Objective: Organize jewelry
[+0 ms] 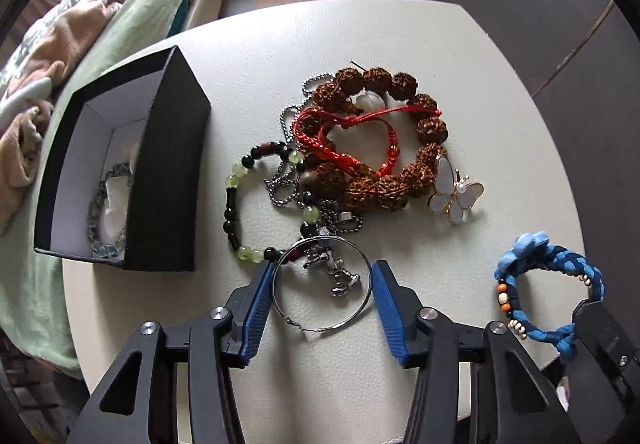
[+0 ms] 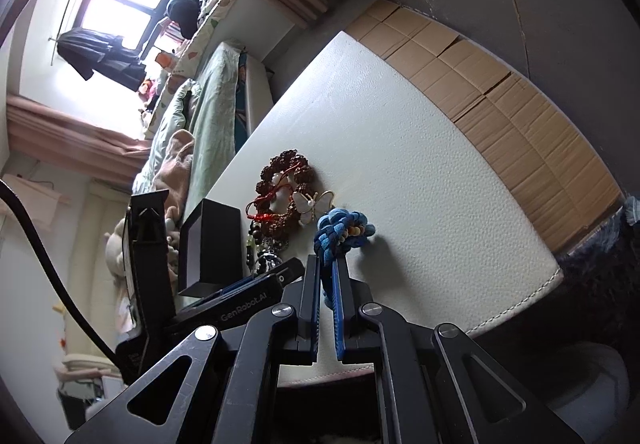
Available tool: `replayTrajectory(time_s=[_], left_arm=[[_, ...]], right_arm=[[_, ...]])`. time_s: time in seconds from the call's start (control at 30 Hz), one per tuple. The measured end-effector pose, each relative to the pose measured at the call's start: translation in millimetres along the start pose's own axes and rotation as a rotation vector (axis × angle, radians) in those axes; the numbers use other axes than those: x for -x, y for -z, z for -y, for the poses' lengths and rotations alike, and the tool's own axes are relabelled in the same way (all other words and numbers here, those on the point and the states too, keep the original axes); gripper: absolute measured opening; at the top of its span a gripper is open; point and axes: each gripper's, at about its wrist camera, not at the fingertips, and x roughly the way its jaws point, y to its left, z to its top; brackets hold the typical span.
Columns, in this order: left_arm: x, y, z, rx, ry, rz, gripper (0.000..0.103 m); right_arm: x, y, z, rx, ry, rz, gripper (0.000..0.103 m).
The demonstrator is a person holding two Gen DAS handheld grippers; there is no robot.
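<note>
The left gripper [image 1: 322,280] is straddling a silver hoop bangle [image 1: 320,284] with its blue pads [image 1: 256,308] just outside the ring, while a black box [image 1: 132,180] is sitting off to its left.

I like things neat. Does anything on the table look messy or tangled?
Yes. The middle pile is tangled: a red cord bracelet lies across the brown bead bracelet, with a metal chain snaking under them and the green-black bead bracelet. The butterfly leans on the brown beads.
</note>
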Motion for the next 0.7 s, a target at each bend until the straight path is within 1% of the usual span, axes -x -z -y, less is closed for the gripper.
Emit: replayTrajectory(time_s=[0.1, 0.2, 0.4, 0.53, 0.63, 0.7], left_arm=[[5.1, -0.1, -9.2, 0.016, 0.029, 0.001, 0.051], [14.3, -4.7, -27.2, 0.045, 0.081, 0.016, 0.051], [46.3, -9.2, -57.2, 0.087, 0.16, 0.059, 0.051], [63.5, -11.6, -77.8, 0.119, 0.202, 0.082, 0.051], [78.8, -10.6, -94.9, 0.148, 0.209, 0.111, 0.051], [86.3, -11.2, -107.0, 0.169, 0.238, 0.117, 0.051]], right_arm=[[0.8, -0.6, -6.3, 0.01, -0.012, 0.001, 0.006], [0.3, -1.8, -14.7, 0.025, -0.018, 0.004, 0.006], [-3.0, -2.8, -36.7, 0.054, -0.038, 0.009, 0.006], [-7.6, -3.9, -57.4, 0.082, -0.052, 0.007, 0.007], [-10.9, -2.7, -75.7, 0.105, -0.059, 0.007, 0.007], [-14.0, -2.7, -89.0, 0.123, -0.063, 0.006, 0.007]])
